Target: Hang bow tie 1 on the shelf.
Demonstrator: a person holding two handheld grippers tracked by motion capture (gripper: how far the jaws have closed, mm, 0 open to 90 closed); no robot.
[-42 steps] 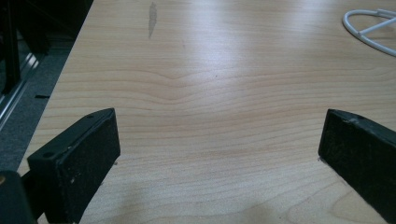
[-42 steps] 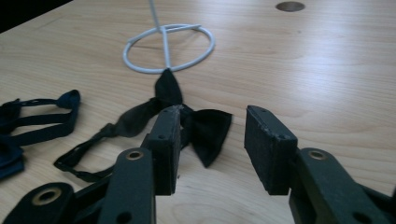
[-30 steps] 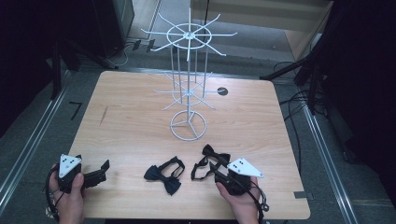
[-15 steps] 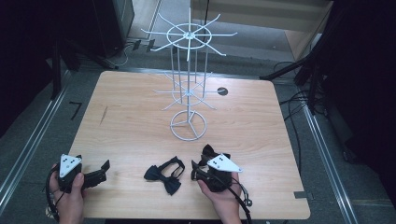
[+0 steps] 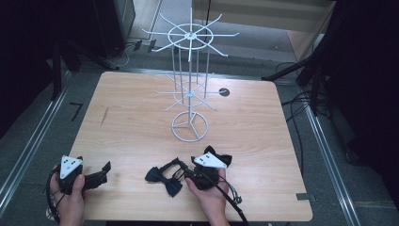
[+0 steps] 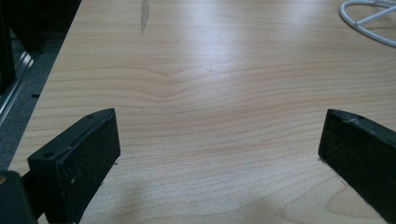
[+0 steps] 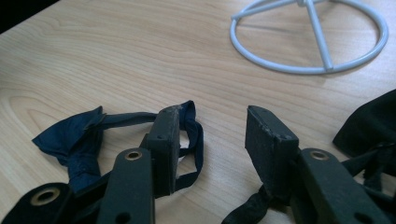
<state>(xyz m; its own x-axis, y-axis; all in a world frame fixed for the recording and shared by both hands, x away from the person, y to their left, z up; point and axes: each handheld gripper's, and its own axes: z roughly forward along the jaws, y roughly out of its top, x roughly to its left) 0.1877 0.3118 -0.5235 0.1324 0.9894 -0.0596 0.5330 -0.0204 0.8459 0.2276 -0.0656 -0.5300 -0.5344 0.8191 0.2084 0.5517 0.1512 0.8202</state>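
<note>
Nearest me, my right gripper (image 7: 212,140) has its flat black jaws partly spread over the navy bow tie (image 7: 77,137), one jaw resting inside its thin strap loop, nothing pinched. A second, black fabric bow tie (image 5: 217,155) lies just beside it. My left gripper (image 6: 219,154) is spread wide over bare pale wood-grain worktop (image 6: 210,70). Beyond stands the white wire rack (image 5: 189,89) on its ring-shaped base.

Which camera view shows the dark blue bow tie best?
The right gripper view: the dark blue bow tie lies close, its strap loop beside the right gripper. The high view shows it whole but small. The left gripper view gives table instead.
</note>
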